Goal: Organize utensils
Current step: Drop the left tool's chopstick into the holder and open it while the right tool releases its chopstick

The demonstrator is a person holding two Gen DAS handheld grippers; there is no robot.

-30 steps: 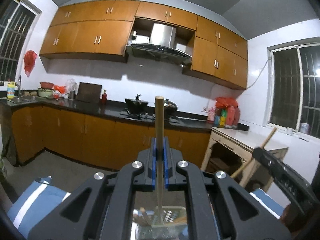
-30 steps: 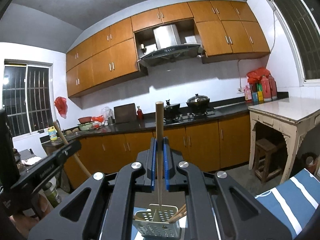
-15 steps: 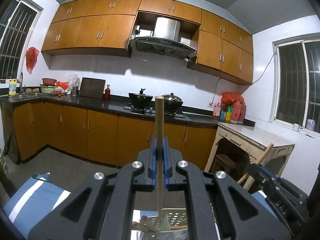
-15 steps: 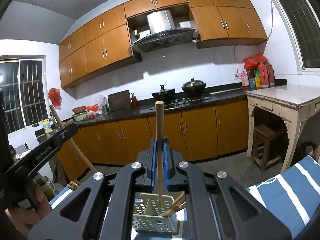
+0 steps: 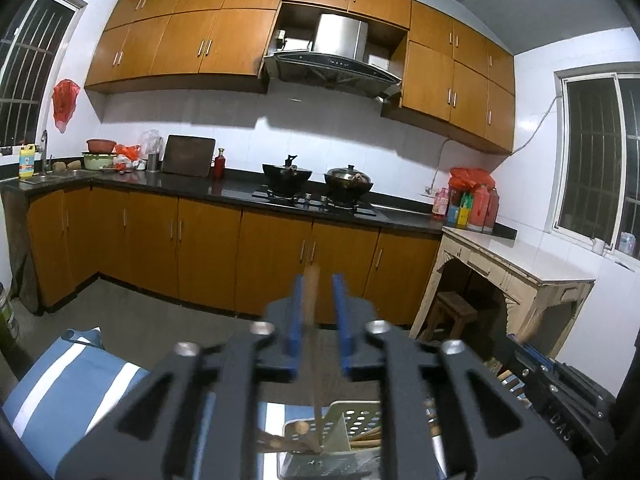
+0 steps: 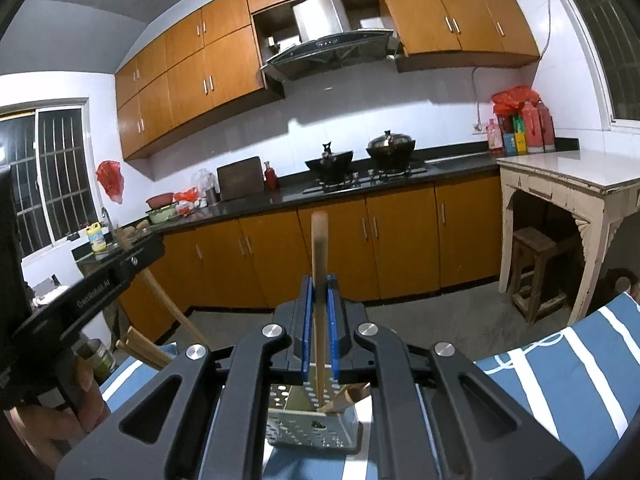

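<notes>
Left gripper (image 5: pixel 316 336): fingers have just been opening; blue pads stand apart with a wooden stick (image 5: pixel 311 300) blurred in the gap, touched by neither, so it is let go
Right gripper (image 6: pixel 318 328): fingers have just been opening a little; its own wooden utensil handle (image 6: pixel 320 280) stands upright between the pads with a sliver of daylight either side, apparently freed
Caddy (image 6: pixel 312 428): perforated pale holder at 6 o'clock in both views, directly below the fingers, on a blue-and-white striped cloth (image 6: pixel 560 372); both sticks have their lower ends inside it, among other wooden handles leaning toward 3 o'clock
Handling: the sticks look light, stiff and smooth, likely to slide through the pads once pressure drops; best taken on the straight shaft above the caddy rim, kept upright
Risk: a freed stick may tip and lean on the rim
Far: kitchen counter (image 5: pixel 224 190) at 12 o'clock with two pots on the hob, well apart from the work
</notes>
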